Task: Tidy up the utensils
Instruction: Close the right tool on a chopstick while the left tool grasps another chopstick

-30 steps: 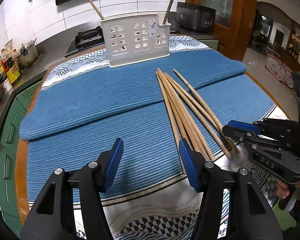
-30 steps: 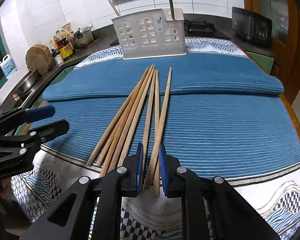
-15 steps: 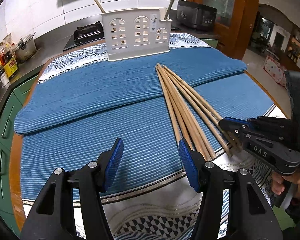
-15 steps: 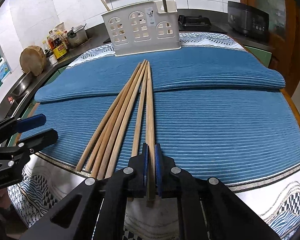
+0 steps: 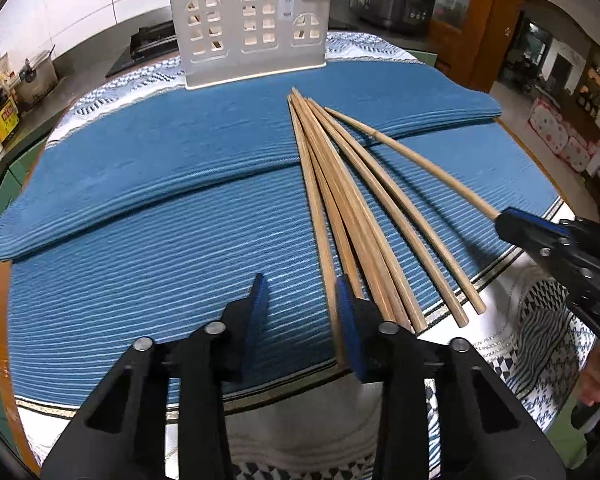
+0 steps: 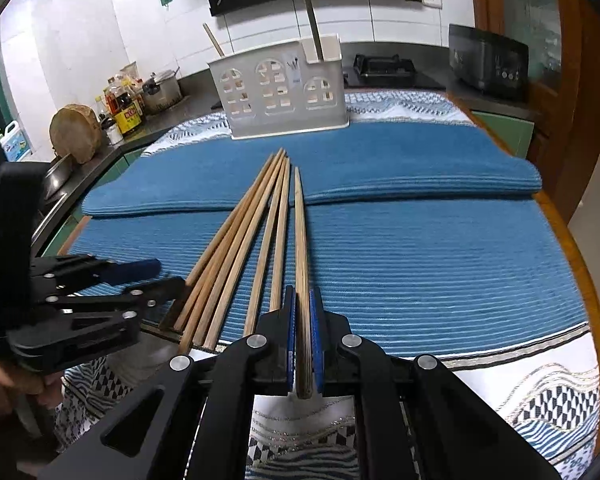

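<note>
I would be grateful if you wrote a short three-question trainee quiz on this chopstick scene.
1. True or false: the right gripper is shut on a wooden chopstick.
2. What stands at the far end of the blue mat? A) a white utensil holder B) a glass jar C) a metal tray
3. Fill in: the left gripper, jaws closing, has the bundle's leftmost ____ between them.

Key: 1 true: its jaws clamp the stick's near end. 2 A: the utensil holder already has sticks poking out. 3 chopstick.
</note>
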